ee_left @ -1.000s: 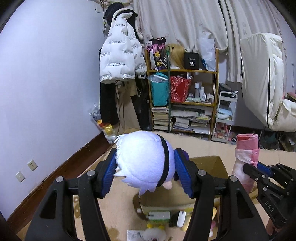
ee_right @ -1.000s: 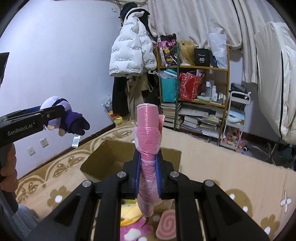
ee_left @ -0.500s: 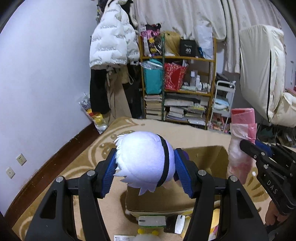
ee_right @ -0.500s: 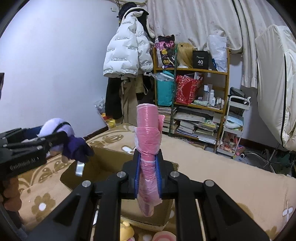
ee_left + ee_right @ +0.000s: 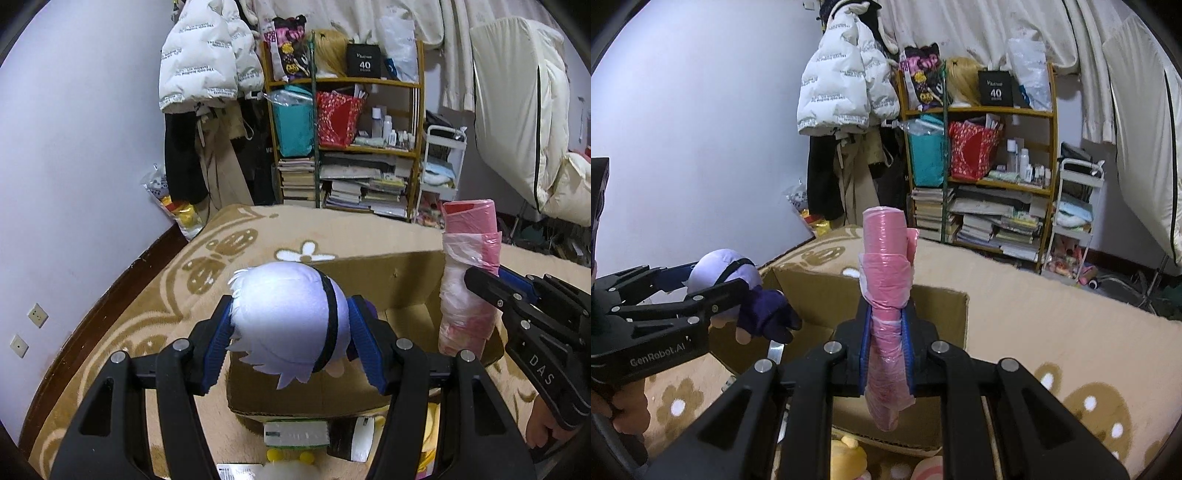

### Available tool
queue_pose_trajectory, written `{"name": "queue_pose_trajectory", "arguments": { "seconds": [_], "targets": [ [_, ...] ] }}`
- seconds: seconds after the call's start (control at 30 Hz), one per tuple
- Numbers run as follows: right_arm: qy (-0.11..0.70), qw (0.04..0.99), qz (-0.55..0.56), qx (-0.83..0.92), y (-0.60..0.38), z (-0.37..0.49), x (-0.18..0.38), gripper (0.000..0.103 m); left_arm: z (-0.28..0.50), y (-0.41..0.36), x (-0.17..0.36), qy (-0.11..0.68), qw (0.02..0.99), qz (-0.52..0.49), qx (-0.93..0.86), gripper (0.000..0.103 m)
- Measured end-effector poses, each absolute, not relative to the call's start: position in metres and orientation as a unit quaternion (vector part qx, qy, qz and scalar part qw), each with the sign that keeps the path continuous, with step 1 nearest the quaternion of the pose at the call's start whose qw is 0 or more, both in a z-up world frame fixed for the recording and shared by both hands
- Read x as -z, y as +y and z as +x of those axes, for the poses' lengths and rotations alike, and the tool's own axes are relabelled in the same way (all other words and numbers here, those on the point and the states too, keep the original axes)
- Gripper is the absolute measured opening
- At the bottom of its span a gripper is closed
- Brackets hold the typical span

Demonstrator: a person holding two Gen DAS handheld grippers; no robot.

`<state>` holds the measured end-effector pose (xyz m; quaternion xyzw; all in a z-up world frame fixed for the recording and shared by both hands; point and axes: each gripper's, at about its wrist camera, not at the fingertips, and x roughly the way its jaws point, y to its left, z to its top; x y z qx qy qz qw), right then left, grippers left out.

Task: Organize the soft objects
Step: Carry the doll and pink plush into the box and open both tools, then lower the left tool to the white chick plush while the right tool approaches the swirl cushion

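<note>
White-haired plush doll [image 5: 290, 325] clamped in left claw [image 5: 291, 349]

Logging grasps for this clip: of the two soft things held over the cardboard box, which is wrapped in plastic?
The pink roll in the right gripper; the left gripper holds a bare white-haired plush doll.

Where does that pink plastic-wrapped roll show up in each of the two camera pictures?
Left wrist view: the pink roll stands at the right, clamped by the right hand-held gripper.
Right wrist view: pink roll dead centre, upright.
Shared landmark: the cardboard box behind it.
</note>
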<state>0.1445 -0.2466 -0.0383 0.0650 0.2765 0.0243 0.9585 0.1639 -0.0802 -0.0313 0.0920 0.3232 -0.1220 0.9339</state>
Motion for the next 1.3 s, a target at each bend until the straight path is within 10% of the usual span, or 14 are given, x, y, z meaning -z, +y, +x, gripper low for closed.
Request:
{"name": "queue_pose_trajectory", "arguments": {
  "seconds": [0.6, 0.73, 1.03, 1.3],
  "targets": [
    [0.308, 0.948, 0.076, -0.025, -0.246, 0.141, 0.049, 0.024, 0.158, -0.079, 0.037, 0.337, 0.929, 0.103, 0.108, 0.079],
    [0.282, 0.955, 0.084, -0.029, -0.248, 0.130, 0.038, 0.060, 0.151, -0.072, 0.032, 0.337, 0.930, 0.107, 0.096, 0.081],
    [0.258, 0.961, 0.095, -0.021, -0.249, 0.100, 0.010, 0.101, 0.129, -0.053, 0.020, 0.343, 0.928, 0.111, 0.089, 0.092],
    [0.261, 0.962, 0.076, 0.004, -0.246, 0.074, -0.011, 0.103, 0.101, -0.035, 0.007, 0.352, 0.927, 0.102, 0.075, 0.096]
  ]
}}
